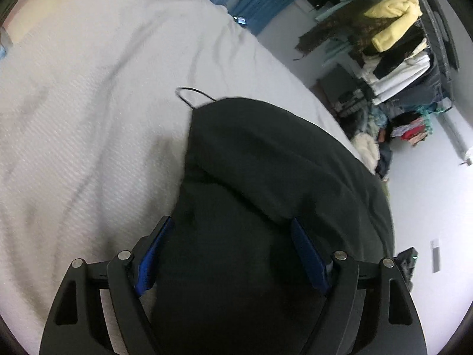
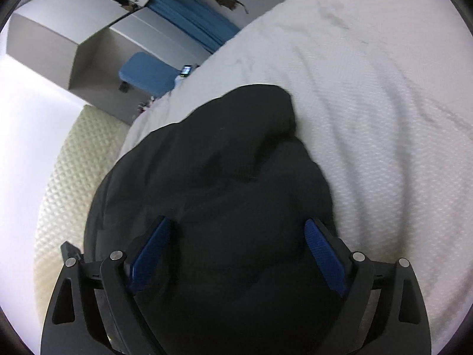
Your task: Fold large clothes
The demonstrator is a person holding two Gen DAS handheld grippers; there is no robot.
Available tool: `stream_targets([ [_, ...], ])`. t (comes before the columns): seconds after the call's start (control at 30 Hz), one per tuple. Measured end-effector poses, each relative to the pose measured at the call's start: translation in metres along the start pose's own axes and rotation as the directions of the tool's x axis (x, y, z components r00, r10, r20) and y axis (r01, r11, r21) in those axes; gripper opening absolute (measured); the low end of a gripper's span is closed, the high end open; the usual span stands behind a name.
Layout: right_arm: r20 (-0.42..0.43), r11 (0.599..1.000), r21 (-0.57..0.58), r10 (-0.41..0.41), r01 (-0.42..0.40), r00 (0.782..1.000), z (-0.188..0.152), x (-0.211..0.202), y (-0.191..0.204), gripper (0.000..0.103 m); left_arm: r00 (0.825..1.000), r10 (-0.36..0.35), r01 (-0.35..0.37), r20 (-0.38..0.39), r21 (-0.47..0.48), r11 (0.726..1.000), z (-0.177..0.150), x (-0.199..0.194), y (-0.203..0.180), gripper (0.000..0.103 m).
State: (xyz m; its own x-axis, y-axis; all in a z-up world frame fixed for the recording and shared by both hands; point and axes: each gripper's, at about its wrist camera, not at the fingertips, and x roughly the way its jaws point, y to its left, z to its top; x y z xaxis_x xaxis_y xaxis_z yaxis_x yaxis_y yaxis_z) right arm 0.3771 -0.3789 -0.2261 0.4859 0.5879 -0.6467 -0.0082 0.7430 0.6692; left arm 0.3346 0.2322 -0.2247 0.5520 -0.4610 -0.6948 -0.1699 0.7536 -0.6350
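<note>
Blue-padded and spread wide, the left gripper (image 1: pixel 230 233) has its two fingers straddling a bunched mass of the black garment (image 1: pixel 266 183), one pad (image 1: pixel 153 257) just past the cloth's left border and the other over the dark fabric on the right; nothing is pinched between them, and whether the pads actually press the cloth cannot be told. The right gripper (image 2: pixel 236 233) stands likewise wide apart, its blue pads (image 2: pixel 325 257) flanking a rumpled heap of the same black garment (image 2: pixel 221 183) with no fold clamped between them.

In both wrist views the garment runs lengthwise away from the fingers, its long axis pointing forward and narrowing to a rounded far end (in the left view that end tilts slightly leftward, in the right view slightly rightward). It is creased into thick ridges rather than lying flat. A thin dark cord loop (image 1: pixel 192 94) pokes out from its far left corner in the left view.

The garment lies on a white textured bedspread (image 1: pixel 88 103), near the bed's edge. A cream quilted layer (image 2: pixel 68 183) shows below the bedspread's rim in the right view. Beyond the bed stand a rack of stacked clothes (image 1: pixel 399 59), with a yellow piece on top, blue curtains (image 2: pixel 192 20), and a blue stool (image 2: pixel 145 74) beside a pale cabinet (image 2: pixel 59 29).
</note>
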Motion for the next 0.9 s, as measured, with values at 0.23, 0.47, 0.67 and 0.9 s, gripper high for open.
stream_targets([
  [0.23, -0.004, 0.987, -0.159, 0.023, -0.024, 1.0, -0.004, 0.009, 0.043, 0.071, 0.995, -0.081, 0.081, 0.053, -0.009, 0.997, -0.008, 0.007, -0.015, 0.064],
  [0.47, 0.125, 0.964, -0.262, -0.018, 0.051, 0.992, -0.002, -0.011, 0.072, 0.013, 0.985, -0.039, 0.03, 0.166, 0.055, 0.998, -0.002, -0.007, -0.041, 0.007],
  [0.67, 0.29, 0.907, -0.373, -0.087, 0.196, 0.953, 0.001, -0.027, 0.11, 0.008, 0.955, -0.041, -0.019, 0.295, 0.196, 0.98, 0.01, -0.047, -0.083, 0.004],
  [0.9, 0.406, 0.86, -0.361, -0.203, 0.36, 0.891, 0.019, -0.013, 0.113, 0.006, 0.942, 0.069, -0.156, 0.327, 0.245, 0.957, 0.023, -0.032, -0.097, 0.004],
])
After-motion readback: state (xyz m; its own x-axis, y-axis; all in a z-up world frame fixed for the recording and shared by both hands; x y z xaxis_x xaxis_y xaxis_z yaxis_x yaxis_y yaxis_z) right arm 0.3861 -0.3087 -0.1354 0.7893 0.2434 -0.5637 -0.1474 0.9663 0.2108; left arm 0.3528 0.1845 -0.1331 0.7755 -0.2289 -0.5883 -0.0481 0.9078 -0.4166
